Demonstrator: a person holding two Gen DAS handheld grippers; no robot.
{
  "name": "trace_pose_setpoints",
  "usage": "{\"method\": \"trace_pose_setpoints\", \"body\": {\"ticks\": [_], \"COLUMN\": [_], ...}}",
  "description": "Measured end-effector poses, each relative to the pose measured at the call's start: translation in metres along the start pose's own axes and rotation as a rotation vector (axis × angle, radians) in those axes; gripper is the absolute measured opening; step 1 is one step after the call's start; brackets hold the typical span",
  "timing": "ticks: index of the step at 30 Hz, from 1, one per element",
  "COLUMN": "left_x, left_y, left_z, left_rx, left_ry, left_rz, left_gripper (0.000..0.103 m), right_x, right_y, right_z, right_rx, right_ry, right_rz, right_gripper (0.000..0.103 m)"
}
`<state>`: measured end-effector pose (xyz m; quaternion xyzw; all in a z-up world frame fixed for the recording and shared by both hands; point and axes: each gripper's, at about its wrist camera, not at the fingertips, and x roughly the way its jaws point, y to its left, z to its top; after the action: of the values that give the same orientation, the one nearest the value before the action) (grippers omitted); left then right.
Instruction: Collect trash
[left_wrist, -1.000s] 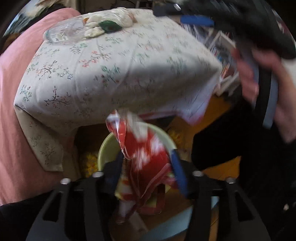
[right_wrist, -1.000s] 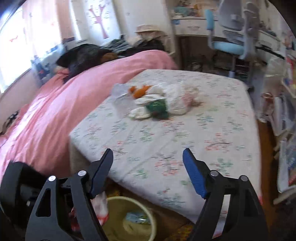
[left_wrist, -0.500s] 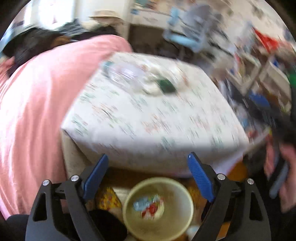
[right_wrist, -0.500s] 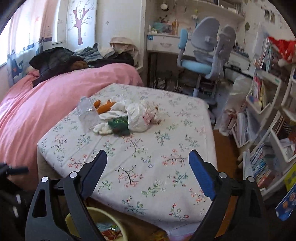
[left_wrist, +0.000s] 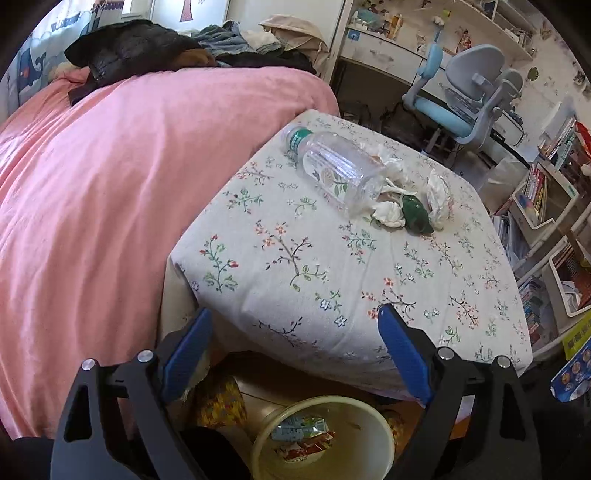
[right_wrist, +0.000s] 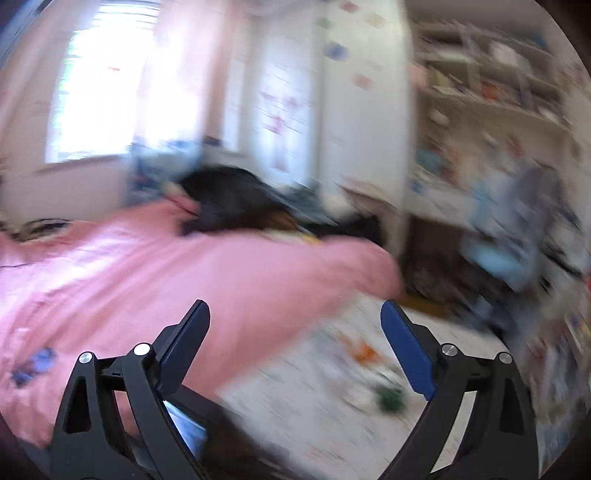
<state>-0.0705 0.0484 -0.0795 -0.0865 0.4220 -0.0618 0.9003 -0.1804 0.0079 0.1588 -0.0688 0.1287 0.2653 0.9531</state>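
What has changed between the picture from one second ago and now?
The left gripper let go of the red wrapper, which now lies in the yellow bin. Its fingers are opening, with nothing between them. The right gripper swung upward, also opening and empty. The bottle and crumpled trash stayed on the table.

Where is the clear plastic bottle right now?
In the left wrist view, the clear plastic bottle lies on its side on the floral tablecloth, just left of the crumpled trash pile.

Clear glossy plastic bottle (left_wrist: 338, 168), matt floral cloth (left_wrist: 295, 266), crumpled tissue (left_wrist: 388, 214)
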Motion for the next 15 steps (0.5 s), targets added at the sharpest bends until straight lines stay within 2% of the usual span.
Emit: {"method": "trace_pose_setpoints", "body": {"ticks": [3, 5, 9, 15], "left_x": [0.001, 0.005, 0.009, 0.008], "left_y": [-0.004, -0.008, -0.017, -0.023], "left_z": [-0.002, -0.004, -0.007, -0.009], "left_rx": [0.005, 0.017, 0.056, 0.068], "left_ry": [0.005, 0.015, 0.026, 0.022], "left_rz": [0.005, 0.008, 0.007, -0.007], "left_gripper": [0.087, 0.087, 0.087, 0.087], "right_x": [0.003, 0.005, 0.008, 0.016], "right_y": [0.055, 0.085, 0.130, 0.157], "right_z": [0.021, 0.026, 0.025, 0.027], "right_rx": [-0.063, -0.094, -0.146, -0.127], "right_ry": [-0.017, 0.001, 0.052, 0.117], "right_rz": [0.136, 0.214, 0.307, 0.394], "right_gripper": [0.091, 0.092, 0.092, 0.092]}}
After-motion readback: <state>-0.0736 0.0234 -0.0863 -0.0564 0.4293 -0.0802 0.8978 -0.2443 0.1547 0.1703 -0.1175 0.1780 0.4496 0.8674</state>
